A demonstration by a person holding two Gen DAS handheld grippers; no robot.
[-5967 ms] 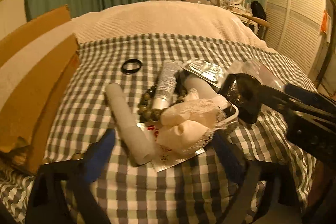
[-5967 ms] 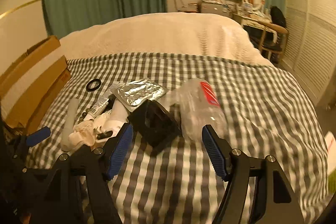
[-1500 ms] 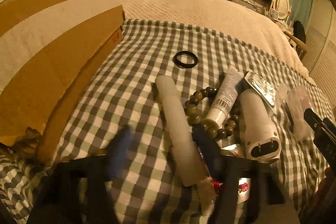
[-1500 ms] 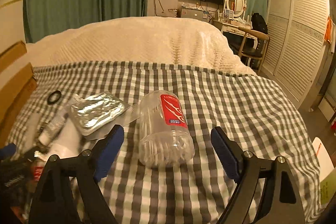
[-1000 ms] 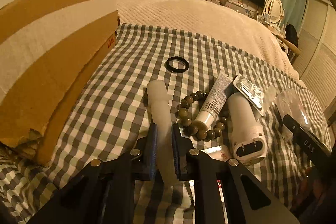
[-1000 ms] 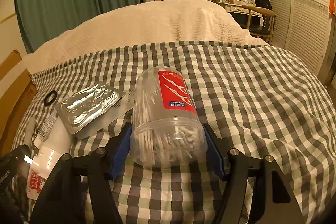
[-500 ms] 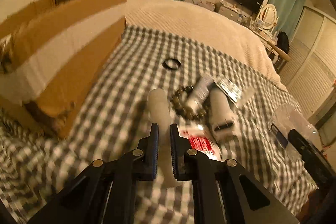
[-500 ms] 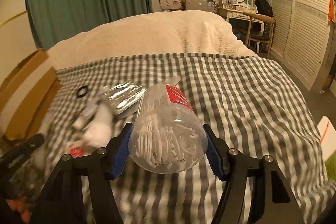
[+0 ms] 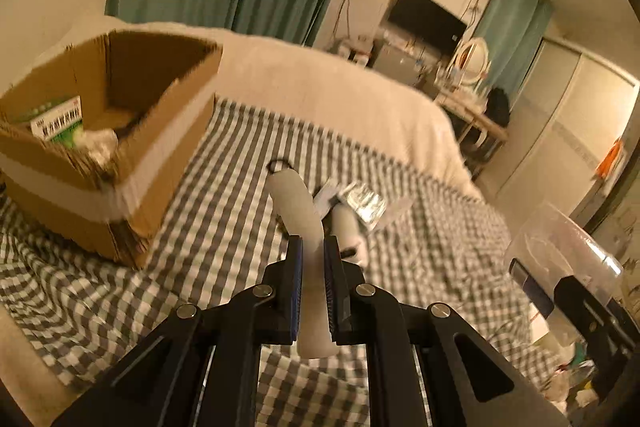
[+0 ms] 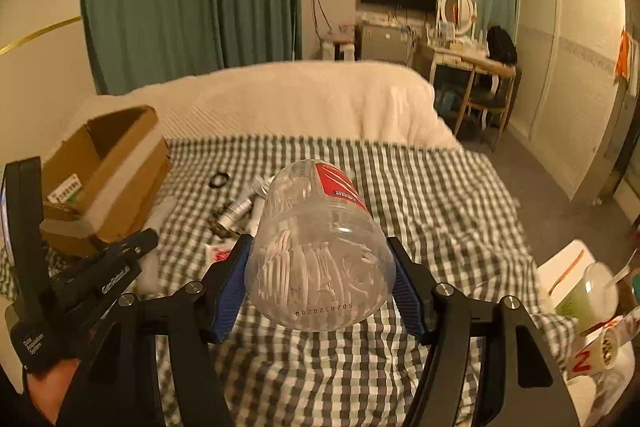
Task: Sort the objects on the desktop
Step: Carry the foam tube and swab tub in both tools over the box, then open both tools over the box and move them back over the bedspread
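Roughly halfway, by the look of it. Cardboard box (image 9: 120,131) at 10 o'clock already holding a few bits. Left gripper (image 9: 311,267) clamped on white cylinder (image 9: 298,211), right gripper (image 10: 320,283) squeezing clear cotton-swab jar (image 10: 320,247), both lifted off the checked blanket (image 10: 440,211). Left on it: black ring (image 10: 219,180), tube (image 10: 236,209), foil packet (image 9: 362,205).

Both grippers are black plastic with silver screws (image 9: 263,291) (blue ribbed pads (image 10: 228,291) line the fingers).
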